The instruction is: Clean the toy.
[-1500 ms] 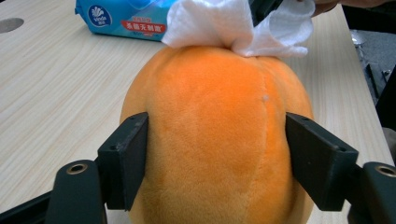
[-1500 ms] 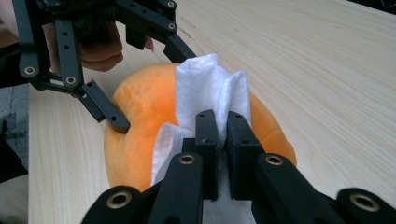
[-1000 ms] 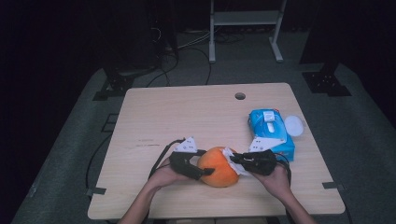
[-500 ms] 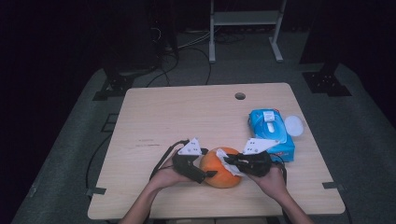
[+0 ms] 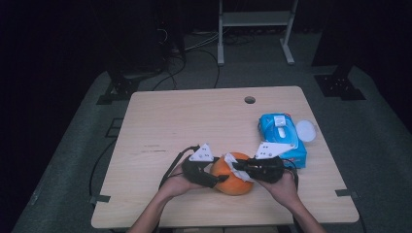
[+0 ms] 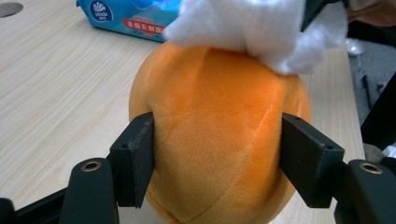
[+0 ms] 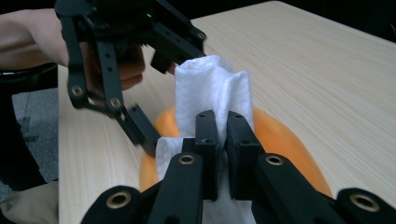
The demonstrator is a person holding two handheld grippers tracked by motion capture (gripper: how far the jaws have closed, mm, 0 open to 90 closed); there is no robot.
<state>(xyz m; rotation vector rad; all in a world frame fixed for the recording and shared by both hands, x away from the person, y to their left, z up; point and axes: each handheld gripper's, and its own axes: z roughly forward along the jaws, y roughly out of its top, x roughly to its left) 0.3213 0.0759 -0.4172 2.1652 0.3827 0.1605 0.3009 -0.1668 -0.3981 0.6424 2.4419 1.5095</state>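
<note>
Wipes: blue plastic pack of wet wipes [image 5: 282, 138], right side of table.
Lid: round white disc [image 5: 305, 130], touching pack's right edge.
Table: pale wooden top [image 5: 194, 121], round hole [image 5: 249, 100] near far edge.

My black left claw [image 6: 217, 158] frames a plain orange plush ball [image 6: 219, 135]; the black right claw [image 7: 222, 140] carries a white wipe [image 7: 212, 88]. I see a pale wood-grain counter [image 5: 194, 121] and a blue wipe pack [image 5: 282, 138] with white lettering.
</note>
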